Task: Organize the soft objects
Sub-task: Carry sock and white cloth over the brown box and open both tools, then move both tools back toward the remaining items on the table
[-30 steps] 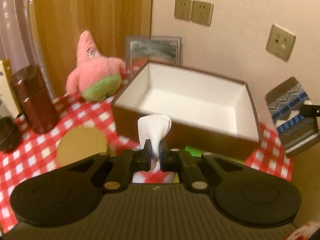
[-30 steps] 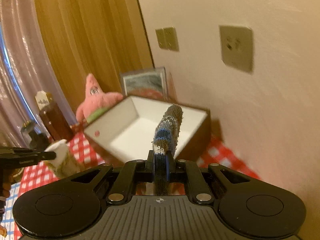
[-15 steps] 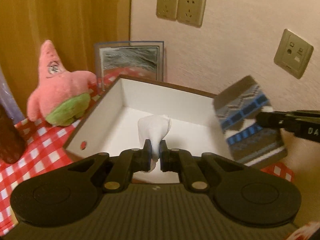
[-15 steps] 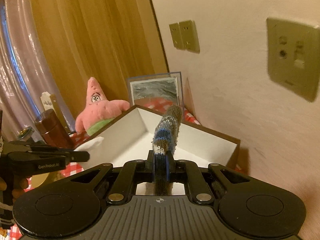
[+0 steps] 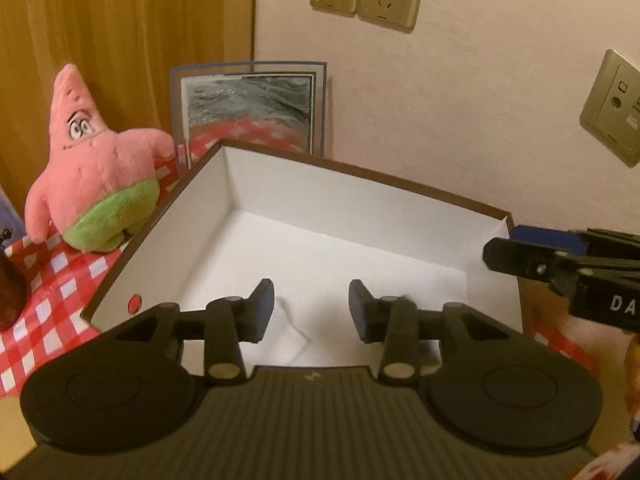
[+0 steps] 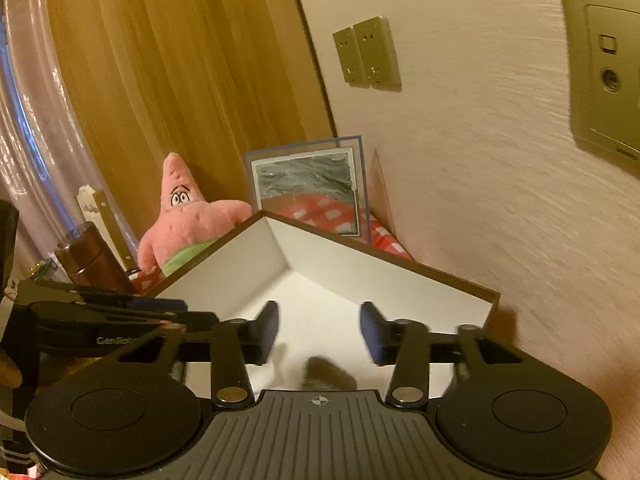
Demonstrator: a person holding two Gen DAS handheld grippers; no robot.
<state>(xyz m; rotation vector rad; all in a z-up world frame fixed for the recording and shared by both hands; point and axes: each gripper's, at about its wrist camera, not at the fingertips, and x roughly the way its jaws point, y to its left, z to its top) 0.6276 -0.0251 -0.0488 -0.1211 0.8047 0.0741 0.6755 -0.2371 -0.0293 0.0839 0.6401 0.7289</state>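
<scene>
The plush stands on the table, outside the box at about 9 o'clock from it, close beside the left wall. It is a pink star figure with green shorts and round eyes, upright, and it looks thick and fluffy. I judge it is the soft thing that is left to put away.

The left claw hangs over the near part of the box. Its jaws have just been opening and now stand apart, with nothing pressed between them. Below the gap lies the white cloth on the white floor of the box. Only a thin fold line shows it against the floor, so its full shape I cannot tell. It looks light and limp.

The right claw is also over the box; in the left view its tip enters at 3 o'clock. Its jaws have just been opening too and hold nothing. Under it, at 6 o'clock of the gap, a grey blurred shape is the sock, low inside the box; whether it already rests on the floor I cannot tell. It is knitted and looks floppy.

So two soft things seem to be in the box, and the plush is not yet. Other soft things, if any, are not in view.
</scene>
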